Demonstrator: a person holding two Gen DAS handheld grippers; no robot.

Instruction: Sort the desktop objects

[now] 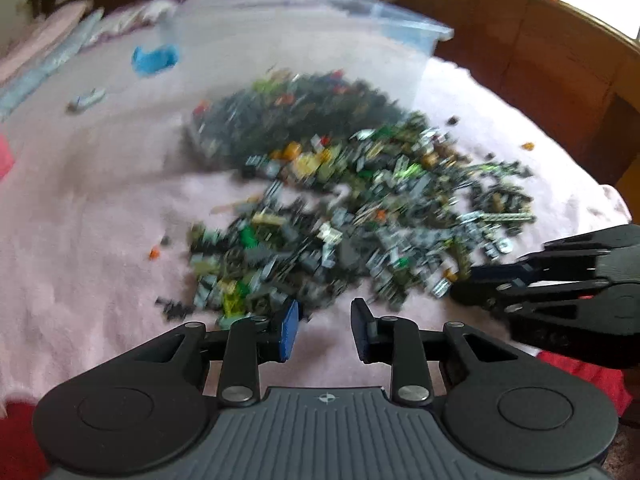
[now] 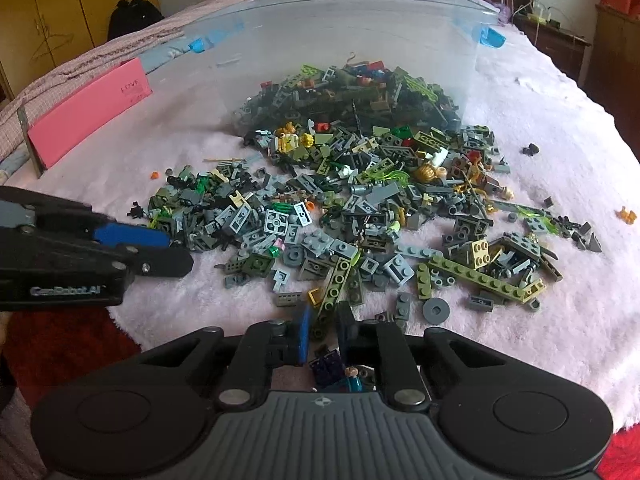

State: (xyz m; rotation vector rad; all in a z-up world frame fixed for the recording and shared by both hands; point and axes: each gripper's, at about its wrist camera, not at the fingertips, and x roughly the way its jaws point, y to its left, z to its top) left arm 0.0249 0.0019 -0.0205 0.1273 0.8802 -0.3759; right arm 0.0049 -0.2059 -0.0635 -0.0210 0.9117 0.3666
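A big pile of small toy bricks (image 2: 360, 208), mostly grey and green, spills from a clear plastic bin (image 2: 332, 40) lying on its side on a pink fluffy cloth (image 2: 540, 320). My right gripper (image 2: 325, 328) sits at the pile's near edge with its jaws narrowly apart around a long olive green brick (image 2: 334, 292); whether it grips the brick is unclear. My left gripper (image 1: 325, 322) is open and empty just short of the pile (image 1: 360, 208), which is blurred there. It also shows at the left of the right wrist view (image 2: 160, 248).
A pink box (image 2: 88, 116) stands at the left on the cloth. A long olive plate (image 2: 480, 280) and a grey disc (image 2: 436, 311) lie at the pile's right front. Stray pieces (image 2: 626, 214) lie far right. A wooden bed frame (image 1: 540, 52) borders the cloth.
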